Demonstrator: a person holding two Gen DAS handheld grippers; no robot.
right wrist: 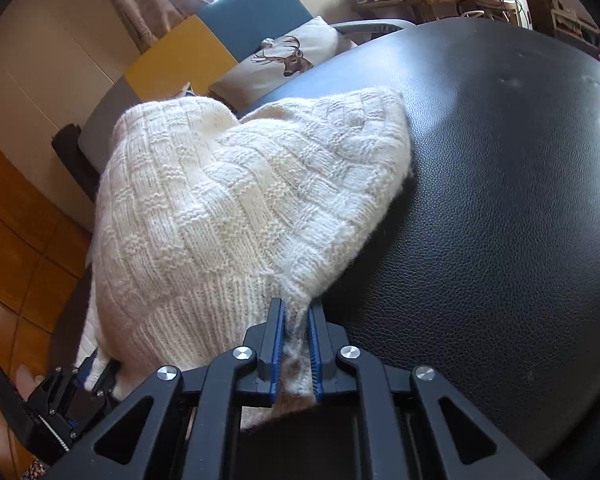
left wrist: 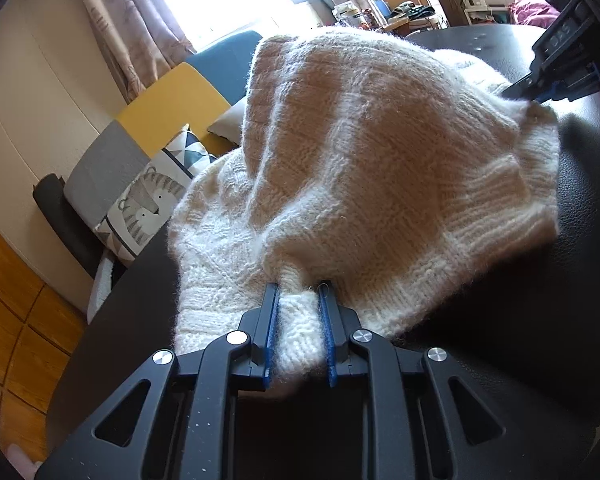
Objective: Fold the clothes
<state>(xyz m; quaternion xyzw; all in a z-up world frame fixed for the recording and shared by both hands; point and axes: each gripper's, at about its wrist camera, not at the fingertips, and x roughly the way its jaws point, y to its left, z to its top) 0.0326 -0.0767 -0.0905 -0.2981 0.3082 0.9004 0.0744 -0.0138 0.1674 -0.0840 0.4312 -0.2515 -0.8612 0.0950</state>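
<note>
Two grippers clamped on sweater (left wrist: pixel 360 152) hem: left gripper (left wrist: pixel 299 300) near-left, right gripper (right wrist: pixel 296 312) near-right; body bunched far across table (right wrist: pixel 500 200).

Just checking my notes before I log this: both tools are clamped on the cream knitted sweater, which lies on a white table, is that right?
Not quite: the table is black, with a leather-like grain, as the right wrist view shows. The rest stands: the left tool and right tool each pinch the cream knitted sweater.
</note>
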